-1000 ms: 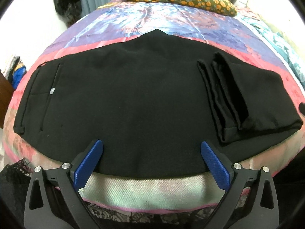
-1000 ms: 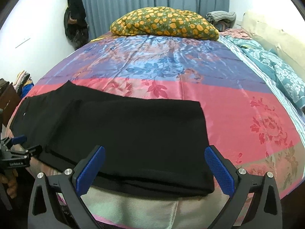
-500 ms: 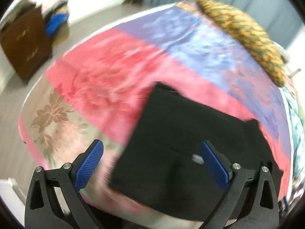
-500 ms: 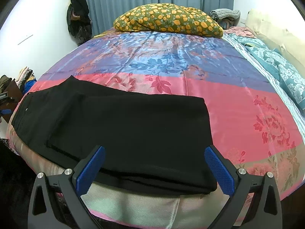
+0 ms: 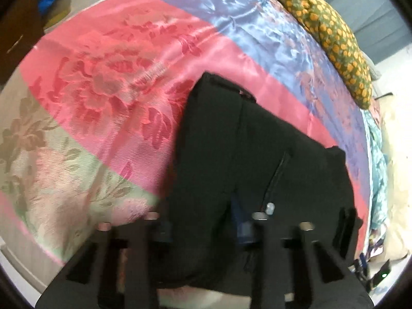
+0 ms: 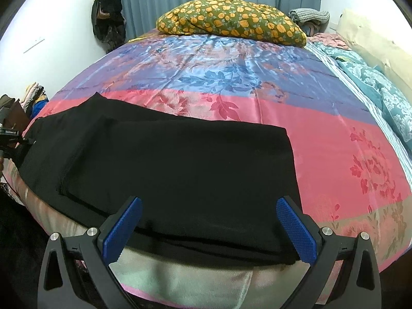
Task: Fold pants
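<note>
The left gripper [image 5: 206, 221] has swung to the waistband end and closed in on the black pants [image 6: 164, 164] — apparently pinching the cloth. The right gripper [image 6: 208, 225] hovers wide open over their folded leg end, near the bedspread [image 6: 334, 139] edge. Next — probably lift the waistband across, keeping layers together.

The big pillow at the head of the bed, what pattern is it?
Olive green with orange blobs, clearest in the right wrist view: the pillow.

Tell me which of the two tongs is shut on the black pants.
The left tongs: fingers close together, pinching the black fabric pants' waist end, though blurred. The right tongs gape wide, blue pads apart, gripping nothing.
</note>
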{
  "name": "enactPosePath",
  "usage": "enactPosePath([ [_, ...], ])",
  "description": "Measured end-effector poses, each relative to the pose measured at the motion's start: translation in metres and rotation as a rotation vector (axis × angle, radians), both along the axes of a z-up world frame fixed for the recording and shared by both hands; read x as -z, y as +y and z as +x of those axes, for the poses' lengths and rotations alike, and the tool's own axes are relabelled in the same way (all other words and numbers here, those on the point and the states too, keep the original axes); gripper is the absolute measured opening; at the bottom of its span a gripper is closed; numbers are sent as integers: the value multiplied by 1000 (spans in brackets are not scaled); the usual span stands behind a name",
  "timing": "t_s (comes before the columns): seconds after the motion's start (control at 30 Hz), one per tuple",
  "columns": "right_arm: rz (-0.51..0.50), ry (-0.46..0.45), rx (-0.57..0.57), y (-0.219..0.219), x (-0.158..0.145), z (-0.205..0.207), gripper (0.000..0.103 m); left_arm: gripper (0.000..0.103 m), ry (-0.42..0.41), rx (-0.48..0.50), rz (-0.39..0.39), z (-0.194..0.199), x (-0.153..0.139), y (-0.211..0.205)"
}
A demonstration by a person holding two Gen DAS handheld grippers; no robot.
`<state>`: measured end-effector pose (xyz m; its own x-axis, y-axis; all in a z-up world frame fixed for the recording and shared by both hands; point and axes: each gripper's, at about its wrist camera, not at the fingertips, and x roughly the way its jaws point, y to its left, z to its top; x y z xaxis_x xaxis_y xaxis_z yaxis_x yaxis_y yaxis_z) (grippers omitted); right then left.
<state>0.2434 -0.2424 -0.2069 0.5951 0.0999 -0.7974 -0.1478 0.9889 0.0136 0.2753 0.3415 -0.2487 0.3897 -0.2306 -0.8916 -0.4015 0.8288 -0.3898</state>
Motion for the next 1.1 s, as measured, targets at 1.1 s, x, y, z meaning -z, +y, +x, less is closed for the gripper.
enactPosePath([
  [1.1,27,62,99,-41,2,5,103,35,-322,207,85,-19,-105,-247],
])
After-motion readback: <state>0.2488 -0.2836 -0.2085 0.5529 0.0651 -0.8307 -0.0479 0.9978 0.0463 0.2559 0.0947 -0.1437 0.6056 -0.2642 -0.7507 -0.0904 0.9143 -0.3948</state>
